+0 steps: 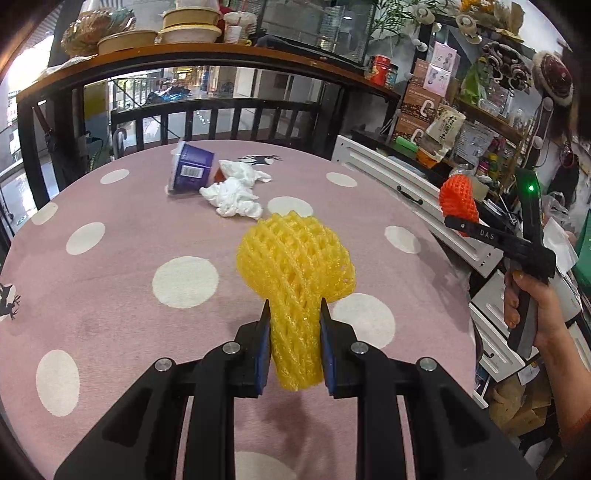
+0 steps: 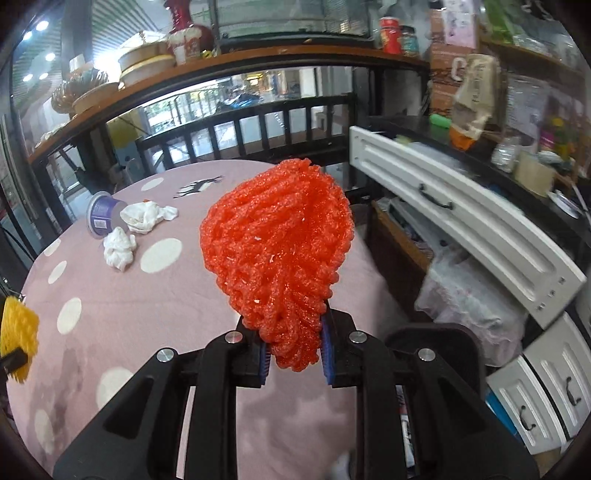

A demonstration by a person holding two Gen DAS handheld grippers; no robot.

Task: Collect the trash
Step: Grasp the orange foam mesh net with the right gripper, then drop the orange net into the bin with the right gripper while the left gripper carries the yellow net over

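Note:
My left gripper [image 1: 293, 314] is shut on a yellow foam fruit net [image 1: 295, 258] and holds it above the pink dotted tablecloth [image 1: 110, 295]. My right gripper [image 2: 293, 325] is shut on an orange-red foam fruit net [image 2: 277, 236], held over the table's right edge; this net also shows in the left wrist view [image 1: 457, 199]. The yellow net shows at the left edge of the right wrist view [image 2: 18, 332]. At the far side of the table lie a tipped purple cup [image 1: 190, 170], also in the right wrist view [image 2: 101, 216], and crumpled white tissues [image 1: 236, 192], which the right wrist view also shows [image 2: 118, 249].
A white cabinet with drawers [image 2: 461, 221] stands right of the table, with a bagged bin [image 2: 469, 299] below it. A dark railing [image 1: 214, 118] and a wooden shelf with bowls [image 1: 177, 29] stand behind. Cluttered shelves [image 1: 480, 110] fill the right.

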